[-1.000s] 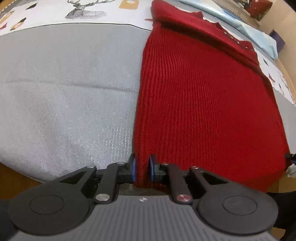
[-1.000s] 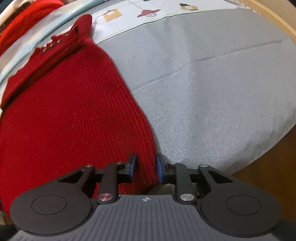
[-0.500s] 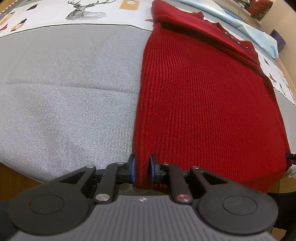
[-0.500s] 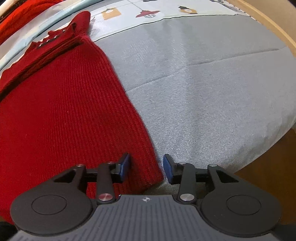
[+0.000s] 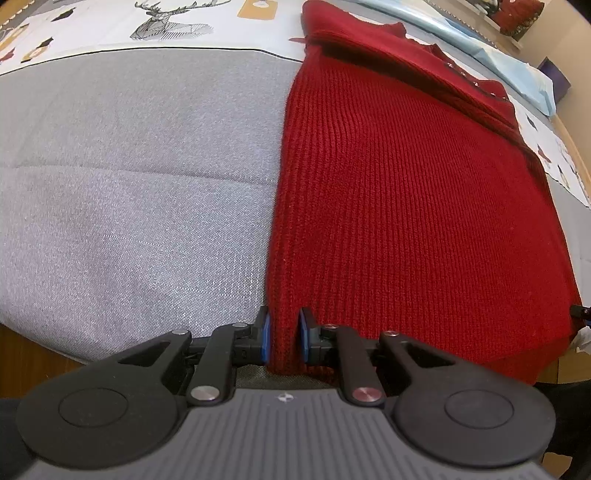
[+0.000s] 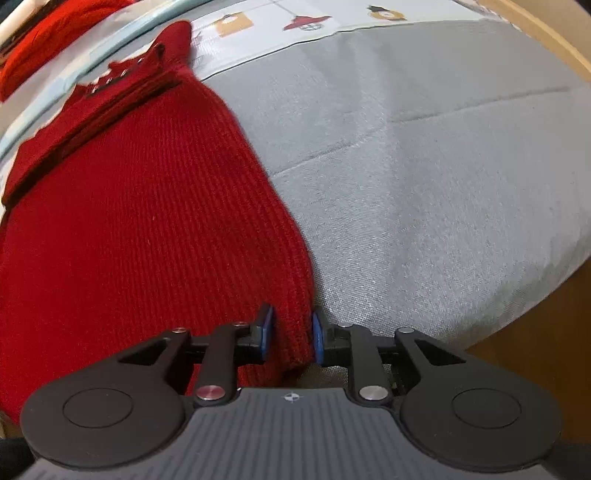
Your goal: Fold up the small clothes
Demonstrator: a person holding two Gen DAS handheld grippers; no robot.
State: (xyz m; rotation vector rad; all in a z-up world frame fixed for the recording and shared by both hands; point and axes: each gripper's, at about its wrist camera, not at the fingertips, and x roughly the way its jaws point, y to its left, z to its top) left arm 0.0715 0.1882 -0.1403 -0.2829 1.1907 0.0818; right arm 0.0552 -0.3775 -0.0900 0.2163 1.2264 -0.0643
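A red ribbed knit sweater [image 5: 406, 184] lies flat on a grey fabric surface [image 5: 129, 166], its sleeves folded in and its collar at the far end. My left gripper [image 5: 283, 334] is shut on the sweater's near left hem corner. In the right wrist view the same sweater [image 6: 147, 221] fills the left half. My right gripper [image 6: 291, 332] is shut on the near right hem corner, which fills the gap between the blue pads. The hem hangs at the grey surface's near edge.
A printed white cloth [image 5: 110, 26] with deer and house motifs lies beyond the grey surface. A light blue sheet [image 5: 517, 62] and another red garment [image 6: 55, 37] lie at the far side. The wooden edge [image 6: 535, 350] shows below the grey surface.
My right gripper opened wide half a second ago and has now closed again on the right hem corner. My left gripper has kept its hold and barely moved.
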